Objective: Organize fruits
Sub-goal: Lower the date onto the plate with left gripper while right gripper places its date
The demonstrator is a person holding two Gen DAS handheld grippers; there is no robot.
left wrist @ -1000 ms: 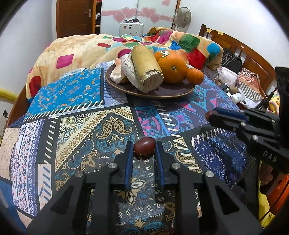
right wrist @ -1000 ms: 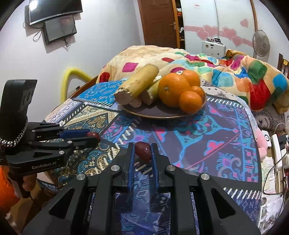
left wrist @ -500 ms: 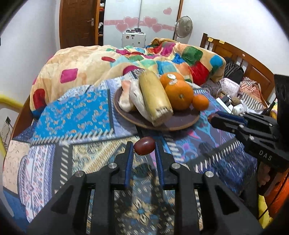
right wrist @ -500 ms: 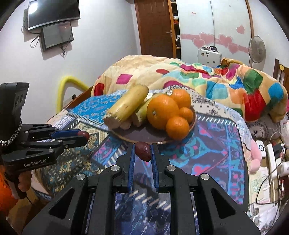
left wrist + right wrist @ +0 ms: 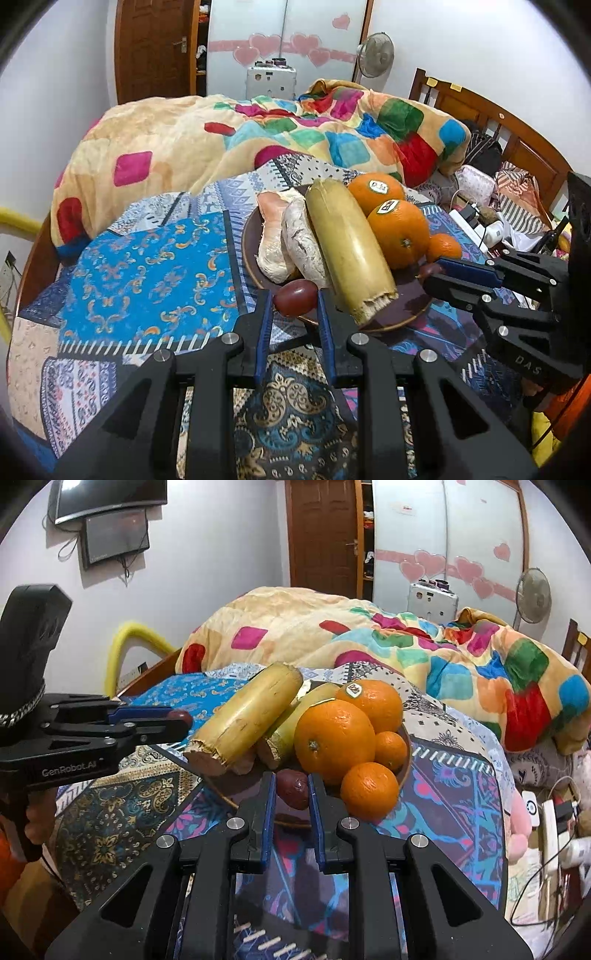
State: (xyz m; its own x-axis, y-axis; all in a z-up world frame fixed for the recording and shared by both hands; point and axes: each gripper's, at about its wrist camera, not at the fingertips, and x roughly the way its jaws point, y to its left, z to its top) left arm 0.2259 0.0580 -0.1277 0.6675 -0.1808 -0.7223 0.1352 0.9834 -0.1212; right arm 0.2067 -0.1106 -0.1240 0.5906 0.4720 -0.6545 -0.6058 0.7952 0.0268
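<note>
My left gripper (image 5: 294, 300) is shut on a smooth dark red jujube (image 5: 295, 297), held just above the near rim of the brown plate (image 5: 410, 314). My right gripper (image 5: 291, 786) is shut on a wrinkled dark red jujube (image 5: 292, 788) at the plate's (image 5: 221, 794) front edge. On the plate lie a yellow sugarcane piece (image 5: 347, 251), pale peeled chunks (image 5: 277, 240), two big stickered oranges (image 5: 399, 236) and small tangerines (image 5: 369, 790). In the right wrist view the left gripper (image 5: 181, 720) comes in from the left with its jujube; in the left wrist view the right gripper (image 5: 428, 273) comes in from the right.
The plate rests on a patterned blue bedsheet (image 5: 140, 273). A patchwork quilt (image 5: 258, 140) is heaped behind it. A wooden headboard (image 5: 498, 122), cables and small clutter (image 5: 546, 812) sit at the right. A hand (image 5: 33, 823) holds the left gripper's handle.
Both grippers have moved forward toward the plate, each keeping its jujube. The plate now fills more of each view, and the jujubes hang over its near rim.
</note>
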